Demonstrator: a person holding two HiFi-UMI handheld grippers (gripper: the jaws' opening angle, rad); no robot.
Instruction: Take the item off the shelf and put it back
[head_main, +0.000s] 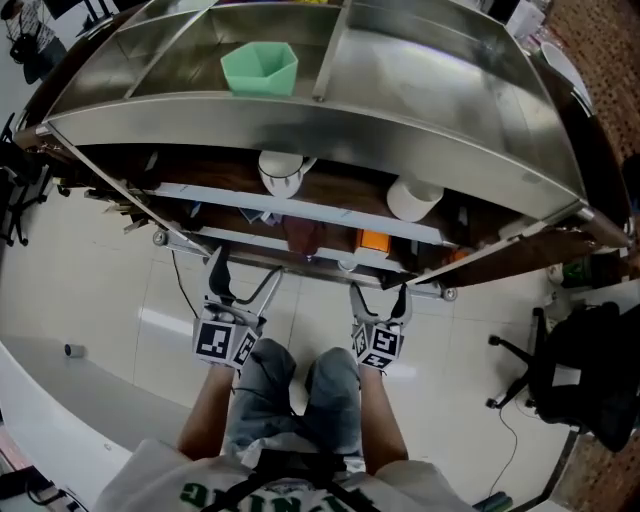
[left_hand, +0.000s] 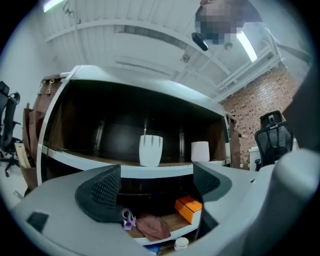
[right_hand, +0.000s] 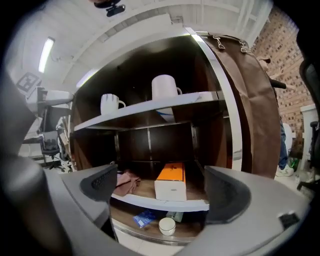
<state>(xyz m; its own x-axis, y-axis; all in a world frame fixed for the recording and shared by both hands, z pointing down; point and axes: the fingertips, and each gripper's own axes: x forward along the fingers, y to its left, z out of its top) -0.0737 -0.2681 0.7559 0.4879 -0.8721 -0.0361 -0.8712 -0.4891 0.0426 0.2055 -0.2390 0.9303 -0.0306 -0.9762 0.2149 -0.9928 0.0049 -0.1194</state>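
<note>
A dark wooden shelf unit (head_main: 300, 195) stands in front of me. Two white mugs (head_main: 281, 172) (head_main: 413, 197) stand on its upper board. One board lower lie an orange-topped box (right_hand: 171, 181) and a crumpled reddish cloth (right_hand: 126, 182). My left gripper (head_main: 240, 285) is held short of the shelf's front, open and with nothing between its fingers; it faces the left mug (left_hand: 150, 150). My right gripper (head_main: 378, 300) is also open and holds nothing. In the right gripper view the orange box lies straight ahead between the jaws, some way off.
A green hexagonal tub (head_main: 260, 68) sits in the metal tray on top of the shelf. On the lowest board are a small white cup (right_hand: 166, 226) and a blue packet (right_hand: 145, 218). A brown cover (right_hand: 255, 110) hangs on the shelf's right side. A black office chair (head_main: 560, 370) stands to the right.
</note>
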